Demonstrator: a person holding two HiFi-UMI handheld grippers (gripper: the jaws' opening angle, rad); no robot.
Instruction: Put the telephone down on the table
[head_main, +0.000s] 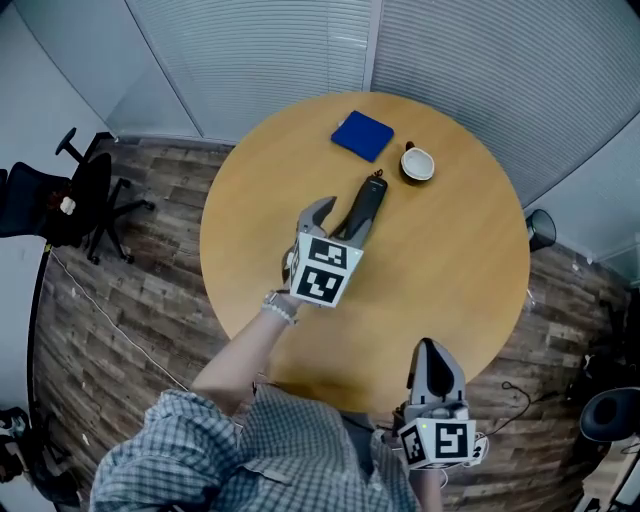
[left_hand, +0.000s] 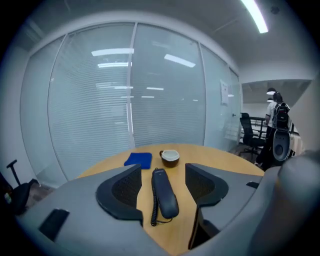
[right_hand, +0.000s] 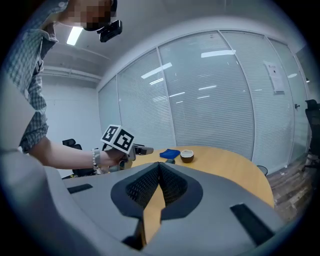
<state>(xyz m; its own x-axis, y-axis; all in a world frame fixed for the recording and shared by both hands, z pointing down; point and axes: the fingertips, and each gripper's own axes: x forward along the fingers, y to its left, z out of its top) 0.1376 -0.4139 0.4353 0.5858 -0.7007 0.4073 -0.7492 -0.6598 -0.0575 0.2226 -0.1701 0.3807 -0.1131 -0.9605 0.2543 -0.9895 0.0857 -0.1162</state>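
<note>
- Office chair (head_main: 88, 192) – one counted, black, on the wood floor well left of the table.
- Table (head_main: 455, 265) – one, round, wood-topped; every item below rests on it or is held over it.
- Left gripper (left_hand: 163, 171) – one.
  - Its jaws are spread wide, and neither pad presses on anything.
  - The left forearm (head_main: 243, 342) reaches out from a checked sleeve, from the near edge toward the table's centre.
  - A bracelet (head_main: 280, 307) sits at the wrist.
  - The gripper is held above the tabletop with its nose tilted somewhat downward toward the far side.
- Blue pad (head_main: 362, 135) – one, square, lying flat on the far part of the table.
- Telephone (head_main: 366, 205) – one dark handset.
  - It lies flat on the table near the centre.
  - Its far end points toward the blue pad and the cup.
  - A coiled cord lies along its left side.
  - In the left gripper view it shows in the gap between the open jaws, just beyond the pads and apart from both.
- Cup (head_main: 417, 164) – one, brown outside and white inside, upright, just right of the handset's far end.
- Right gripper (right_hand: 159, 169) – one.
  - Its jaws are pressed together at the tips with nothing between them.
  - It is held at the near right edge of the table, pointing toward the far side and nearly level.
  - It is well apart from the telephone.
</note>
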